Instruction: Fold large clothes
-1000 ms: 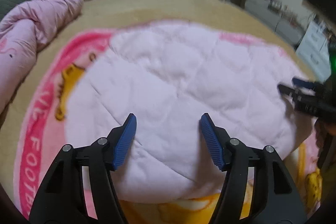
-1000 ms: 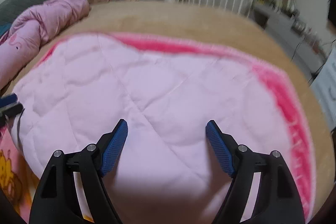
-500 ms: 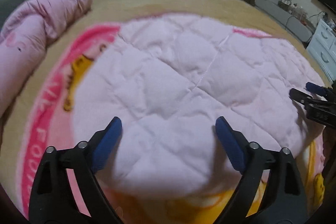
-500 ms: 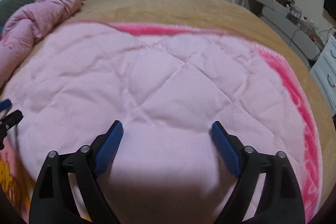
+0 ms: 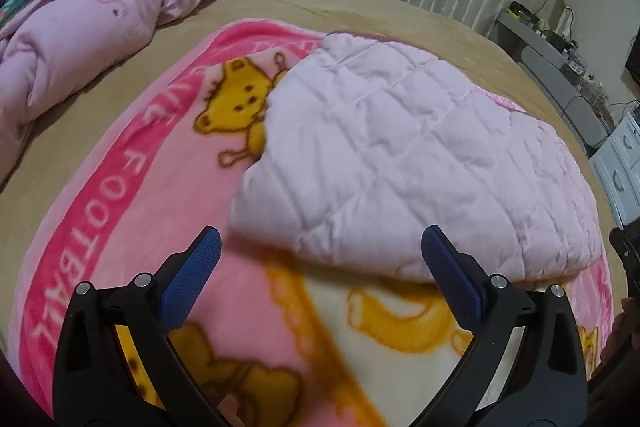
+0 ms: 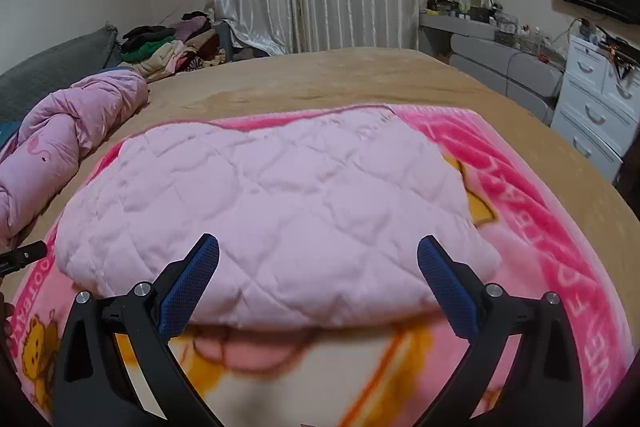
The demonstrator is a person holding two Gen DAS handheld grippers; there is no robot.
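Observation:
A pale pink quilted blanket (image 5: 408,163) lies folded on top of a pink fleece blanket with yellow bears (image 5: 132,211), spread on a tan bed. It also shows in the right wrist view (image 6: 264,211), over the fleece blanket (image 6: 540,211). My left gripper (image 5: 320,279) is open and empty, hovering just before the quilt's near left edge. My right gripper (image 6: 318,287) is open and empty, just before the quilt's near edge. The right gripper's tip shows at the left view's right edge (image 5: 624,251).
A bunched pink duvet (image 5: 92,27) lies at the bed's left side. A pile of clothes (image 6: 168,47) sits behind the bed. White drawers (image 6: 596,99) and a grey bench (image 6: 504,67) stand to the right. Bare tan bedcover (image 6: 320,79) lies beyond the blankets.
Both grippers have pulled back and up from over the quilt, opening wider. The fleece blanket's near part now shows under them. The quilt lies released.

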